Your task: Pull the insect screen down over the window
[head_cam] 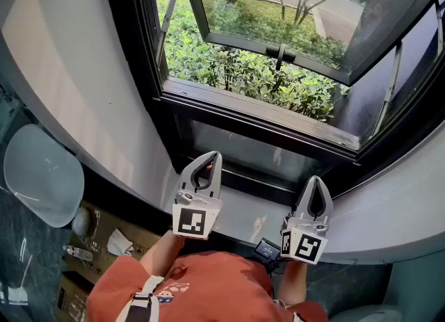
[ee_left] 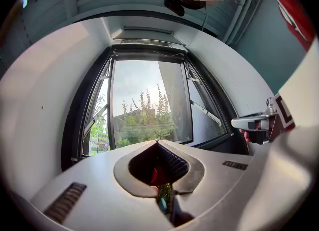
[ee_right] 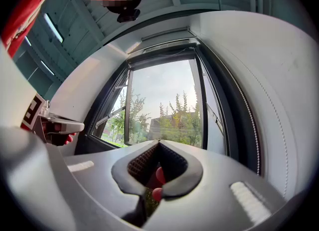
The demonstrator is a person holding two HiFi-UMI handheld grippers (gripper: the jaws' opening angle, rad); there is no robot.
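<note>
Left gripper (head_cam: 208, 159) and right gripper (head_cam: 315, 185): jaws pressed together, both empty. They're held side by side below the open window (head_cam: 278, 56), apart from it.

Matt grey plastic left claw (head_cam: 213, 155) and right claw (head_cam: 314, 179), smooth dark metal window frame (head_cam: 147, 70), glossy glass pane (head_cam: 243, 150)

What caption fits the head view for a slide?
Left claw and right claw, both shut and empty, held below the open window, shrubs outside.
</note>
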